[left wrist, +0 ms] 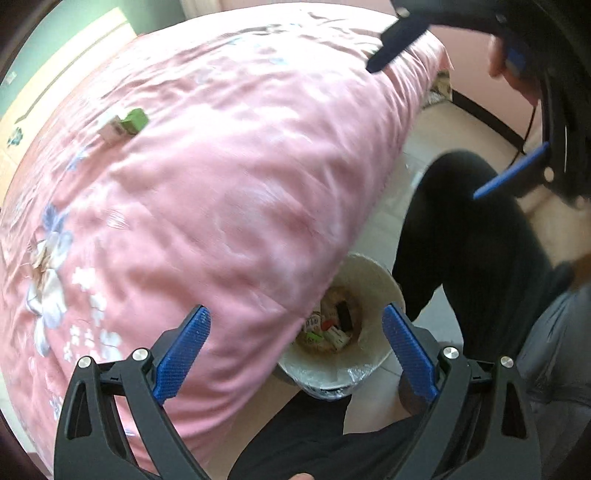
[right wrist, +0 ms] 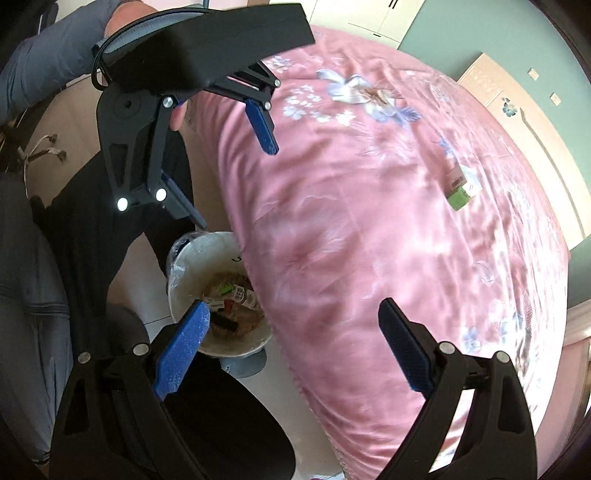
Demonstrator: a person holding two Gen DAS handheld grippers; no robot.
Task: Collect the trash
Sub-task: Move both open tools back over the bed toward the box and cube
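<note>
While both tools (left wrist: pixel 295 332) (right wrist: pixel 295 332) gape empty, trash bin (left wrist: pixel 369 280) beside bed (left wrist: pixel 221 184)

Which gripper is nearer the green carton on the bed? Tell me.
Hard to call. The left gripper and the right gripper both hang open by the trash bin, well short of the green carton up the quilt.

Bedroom — bed (right wrist: pixel 369 240) under a pink floral quilt (left wrist: pixel 221 203), light wooden headboard (right wrist: pixel 524 122) against a grey-green wall (right wrist: pixel 461 29), pink wall (left wrist: pixel 476 74) with dark skirting, pale tiled floor (left wrist: pixel 436 125), white cupboard doors (right wrist: pixel 369 14) — daylight.
</note>
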